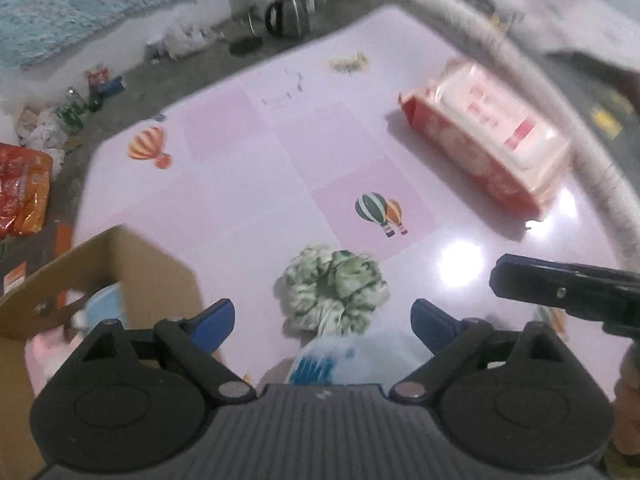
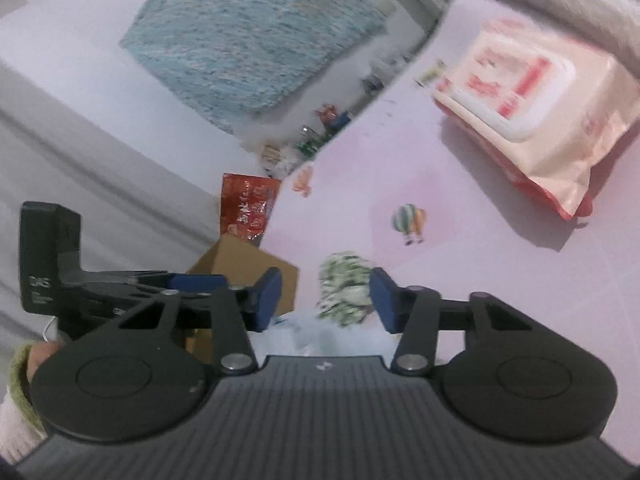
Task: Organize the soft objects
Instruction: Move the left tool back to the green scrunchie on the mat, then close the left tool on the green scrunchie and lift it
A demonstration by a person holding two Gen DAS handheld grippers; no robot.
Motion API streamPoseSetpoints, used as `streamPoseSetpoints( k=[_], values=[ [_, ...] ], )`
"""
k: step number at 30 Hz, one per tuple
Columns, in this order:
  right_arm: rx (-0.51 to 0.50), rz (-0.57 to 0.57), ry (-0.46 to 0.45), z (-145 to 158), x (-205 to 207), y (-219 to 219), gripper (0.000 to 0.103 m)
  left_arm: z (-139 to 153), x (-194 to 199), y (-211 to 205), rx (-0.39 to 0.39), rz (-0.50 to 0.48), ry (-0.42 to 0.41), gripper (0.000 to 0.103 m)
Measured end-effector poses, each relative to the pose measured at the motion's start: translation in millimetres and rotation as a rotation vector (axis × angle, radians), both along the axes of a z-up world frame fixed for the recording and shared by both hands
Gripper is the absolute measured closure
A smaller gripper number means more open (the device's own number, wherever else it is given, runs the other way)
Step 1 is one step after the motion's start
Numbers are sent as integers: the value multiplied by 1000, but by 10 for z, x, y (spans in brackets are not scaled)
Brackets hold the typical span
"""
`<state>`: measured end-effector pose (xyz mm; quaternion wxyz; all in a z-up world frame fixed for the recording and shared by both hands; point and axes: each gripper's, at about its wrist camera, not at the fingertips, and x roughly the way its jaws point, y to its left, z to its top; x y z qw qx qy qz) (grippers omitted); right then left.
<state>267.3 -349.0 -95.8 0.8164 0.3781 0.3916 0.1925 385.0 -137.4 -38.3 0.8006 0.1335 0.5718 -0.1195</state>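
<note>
Lying on the pink table, the green-and-white scrunchie sits near the front edge, just beyond a pale blue-and-white bag that is blurred and hard to identify; it may be a soft plastic pack. The left gripper hangs over this spot with its jaws spread wide, the scrunchie ahead of the blue fingertips and nothing between them. The right gripper comes in from the right, its jaws partly drawn in and apart, the scrunchie showing in the gap ahead of them without being pressed; the pads grip nothing. Left of the scrunchie stands an open cardboard box at the table's corner, with something light blue and pink inside. Farther back on the right lies a red-and-cream wipes pack, well apart from the scrunchie. Balloon prints mark the tabletop between them.
</note>
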Motion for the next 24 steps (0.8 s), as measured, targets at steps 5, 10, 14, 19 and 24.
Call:
streamPoseSetpoints(
  k=[5,10,14,19,24],
  values=[
    [45,-16,37,-284,156,-58,60,-472,265,-243,46,-30,117,32],
    [91,-25,40,-411,150,-98,58,-661,395,-228,35,11,150,51],
    [127,-37,39,-495,148,-143,57,-612,405,-156,-46,42,155,85],
    [132,-29,26,-500,112,-96,53,-392,308,-178,-104,26,87,88],
    [109,10,-31,-306,8,-2,40,-8,140,-228,-180,5,39,89]
  ],
)
